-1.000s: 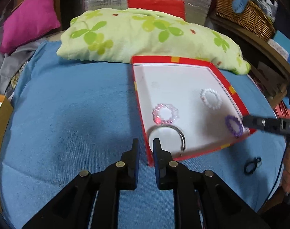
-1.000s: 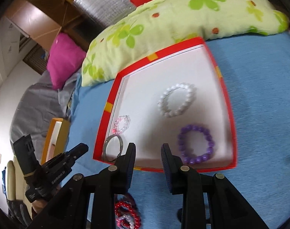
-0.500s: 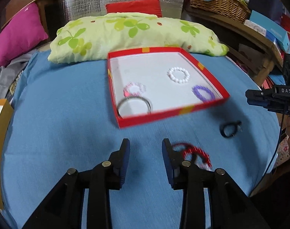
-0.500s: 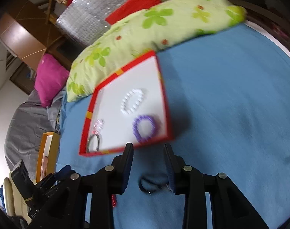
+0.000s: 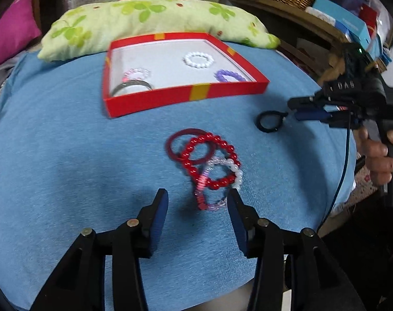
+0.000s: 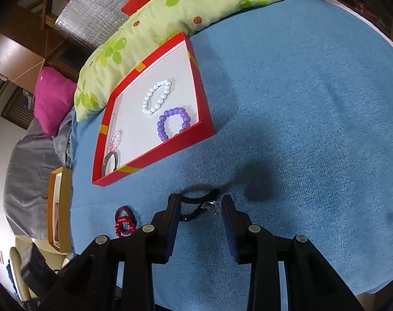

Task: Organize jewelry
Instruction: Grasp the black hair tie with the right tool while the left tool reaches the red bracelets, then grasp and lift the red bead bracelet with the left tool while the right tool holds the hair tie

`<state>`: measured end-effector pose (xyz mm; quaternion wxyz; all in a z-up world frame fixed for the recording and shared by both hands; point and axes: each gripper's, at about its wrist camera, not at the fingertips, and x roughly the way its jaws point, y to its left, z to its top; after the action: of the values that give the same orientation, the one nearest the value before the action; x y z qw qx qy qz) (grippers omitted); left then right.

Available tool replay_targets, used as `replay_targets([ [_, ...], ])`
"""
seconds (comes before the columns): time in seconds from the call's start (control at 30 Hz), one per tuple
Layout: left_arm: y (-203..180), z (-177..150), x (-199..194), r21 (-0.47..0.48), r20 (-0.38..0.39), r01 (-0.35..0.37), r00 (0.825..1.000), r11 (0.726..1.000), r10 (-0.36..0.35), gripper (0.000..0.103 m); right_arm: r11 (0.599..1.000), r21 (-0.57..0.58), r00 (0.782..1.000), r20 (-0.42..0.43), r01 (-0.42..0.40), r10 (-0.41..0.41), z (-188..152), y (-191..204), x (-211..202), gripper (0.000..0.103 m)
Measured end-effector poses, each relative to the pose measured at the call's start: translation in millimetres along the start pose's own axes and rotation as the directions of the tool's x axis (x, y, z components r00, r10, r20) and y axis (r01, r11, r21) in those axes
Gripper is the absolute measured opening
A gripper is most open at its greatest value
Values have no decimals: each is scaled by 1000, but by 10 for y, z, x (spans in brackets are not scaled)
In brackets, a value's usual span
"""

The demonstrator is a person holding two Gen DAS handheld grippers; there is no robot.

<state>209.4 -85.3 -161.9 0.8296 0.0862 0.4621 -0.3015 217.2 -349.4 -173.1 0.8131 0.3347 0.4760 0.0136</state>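
Bracelets [image 5: 209, 165] lie tangled low-centre on the blue cloth [image 5: 67, 168], just ahead of the left gripper [image 5: 197, 207], whose jaws are opening, with only the pink loop's end between them, unpinched. Likely light, slippery beads on soft cord; pinch across one strand. Right gripper [image 6: 200, 210], jaws apart, straddles a thin black cord band [image 6: 196, 202]. Upper frame: stiff red box [image 5: 186, 96] holding four bracelets.

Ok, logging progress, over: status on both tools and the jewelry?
Left tool opening above bracelet pile. Right tool open around black bracelet. Four pieces in red box. Nothing blocking.
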Motion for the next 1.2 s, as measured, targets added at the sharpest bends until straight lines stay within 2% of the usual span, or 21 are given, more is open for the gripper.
replay_targets([
  [0.13,-37,13,114,17,-27,-2,1000,1000,2,49,1000,26,1000,6,8,-8,52,-85,-25,35],
  [0.3,-134,18,177,63,-31,33,999,997,-31,47,998,57,1000,19,-7,6,94,-224,-93,35],
  [0.43,-198,12,257,84,-47,24,999,996,-20,34,999,39,1000,-4,-24,24,80,-221,-54,35],
  [0.5,-207,12,259,90,-38,25,999,996,-21,22,1000,18,1000,-18,-16,16,65,-181,-9,35],
  [0.67,-200,30,249,82,-30,30,999,996,-28,14,1000,2,999,-39,8,-8,48,-118,125,35],
  [0.7,-198,41,244,78,-27,33,999,996,-30,11,1000,-4,999,-40,24,-24,42,-95,165,36],
  [0.8,-141,58,170,67,-7,32,999,997,-32,8,999,-32,999,-19,36,-37,28,-24,196,53],
  [0.87,-94,66,132,57,4,27,1000,998,-28,8,996,-70,999,10,52,-52,2,65,206,55],
  [0.9,-69,67,111,52,9,26,1000,998,-27,8,994,-92,998,20,67,-65,-11,102,219,54],
  [1.0,6,70,58,39,24,20,999,999,-21,8,968,-191,987,53,160,-152,-69,241,290,24],
  [1.07,58,71,26,31,29,19,999,999,-20,8,948,-236,977,78,213,-200,-103,295,309,20],
  [1.17,46,69,27,45,20,38,999,998,-39,9,945,-248,977,89,212,-196,-113,306,284,15],
  [1.2,18,64,43,57,9,46,999,997,-47,15,947,-243,977,93,210,-193,-108,289,271,14],
])
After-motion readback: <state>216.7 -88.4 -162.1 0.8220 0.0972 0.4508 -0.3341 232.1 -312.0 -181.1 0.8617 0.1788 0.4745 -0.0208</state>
